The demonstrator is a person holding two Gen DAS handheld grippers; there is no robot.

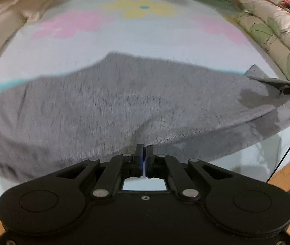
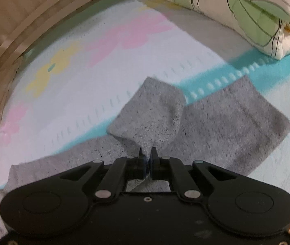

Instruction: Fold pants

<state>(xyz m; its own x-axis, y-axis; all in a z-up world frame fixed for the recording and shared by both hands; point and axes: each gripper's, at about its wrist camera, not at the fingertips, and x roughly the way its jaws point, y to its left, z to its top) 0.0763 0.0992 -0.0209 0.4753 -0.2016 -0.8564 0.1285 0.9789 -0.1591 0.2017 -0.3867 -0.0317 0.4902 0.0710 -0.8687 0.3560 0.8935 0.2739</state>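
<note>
Grey knit pants (image 1: 108, 102) lie spread on a pale flowered blanket (image 1: 124, 34). My left gripper (image 1: 144, 148) is shut on the near edge of the pants, and the cloth rises in a fold from its jaws. My right gripper (image 2: 147, 151) is shut on a corner of the pants (image 2: 151, 112) and lifts it into a peaked flap above the flat part (image 2: 236, 118). The right gripper also shows in the left wrist view (image 1: 275, 82), pinching the far right corner of the cloth.
A folded quilt (image 2: 247, 12) with green leaf print lies on the blanket (image 2: 83, 65) at the far side; it also shows in the left wrist view (image 1: 271, 30). A wooden bed frame (image 2: 22, 20) curves along the back. Wooden floor (image 1: 283, 175) shows beyond the blanket's near edge.
</note>
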